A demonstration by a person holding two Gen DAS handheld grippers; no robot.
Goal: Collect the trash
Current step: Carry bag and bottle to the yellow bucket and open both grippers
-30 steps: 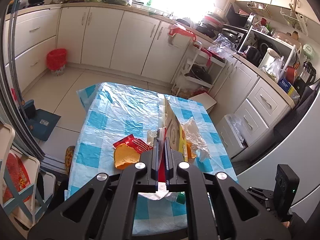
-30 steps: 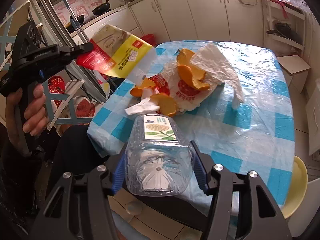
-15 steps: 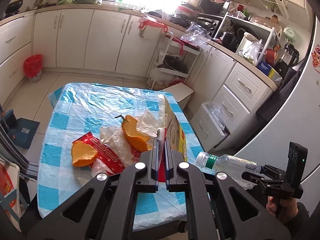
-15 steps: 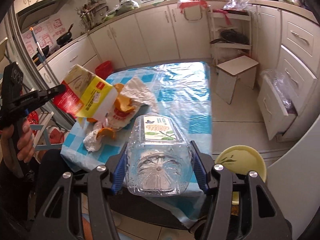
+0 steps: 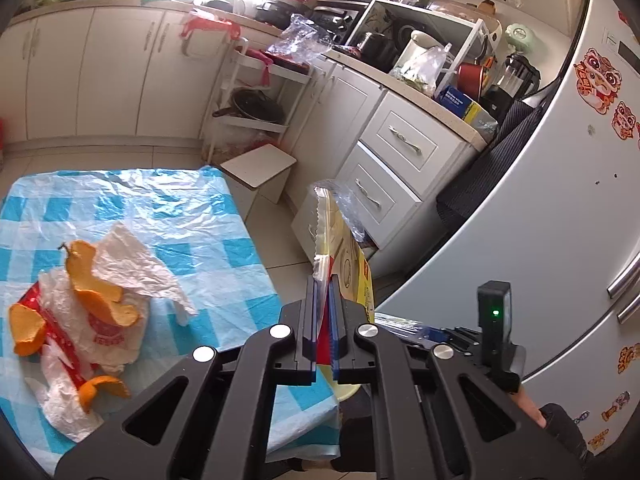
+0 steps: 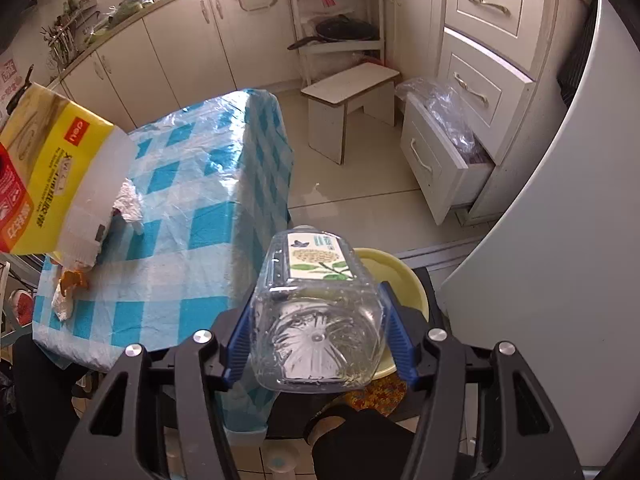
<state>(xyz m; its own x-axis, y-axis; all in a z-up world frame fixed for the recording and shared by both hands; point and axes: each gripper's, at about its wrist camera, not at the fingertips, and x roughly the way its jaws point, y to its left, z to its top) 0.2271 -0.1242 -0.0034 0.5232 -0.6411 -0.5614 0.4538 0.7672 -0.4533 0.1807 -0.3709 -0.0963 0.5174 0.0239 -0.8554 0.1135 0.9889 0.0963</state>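
Note:
In the left wrist view my left gripper [image 5: 322, 286] is shut on a flat yellow and red wrapper [image 5: 344, 252], held edge-on just past the right edge of the table [image 5: 192, 208]. The same wrapper [image 6: 44, 184] shows at the left of the right wrist view. My right gripper [image 6: 318, 332] is shut on a clear plastic bottle [image 6: 316, 312] with a flower label, cap pointing away, above a yellow basin [image 6: 404, 280]. On the blue check cloth lie orange peels [image 5: 96, 284], a crumpled white bag [image 5: 108, 332] and a tissue [image 5: 140, 268].
A white stool [image 6: 352, 84] stands on the tiled floor beyond the table. A low drawer [image 6: 436, 168] stands pulled out with a clear plastic bag in it. A large white fridge [image 5: 560, 184] fills the right side. Cabinets line the far walls.
Both hands have swung right, away from the middle of the table. The bottle now hangs past the table's corner over the yellow basin, and the wrapper sits beyond the table's right edge.

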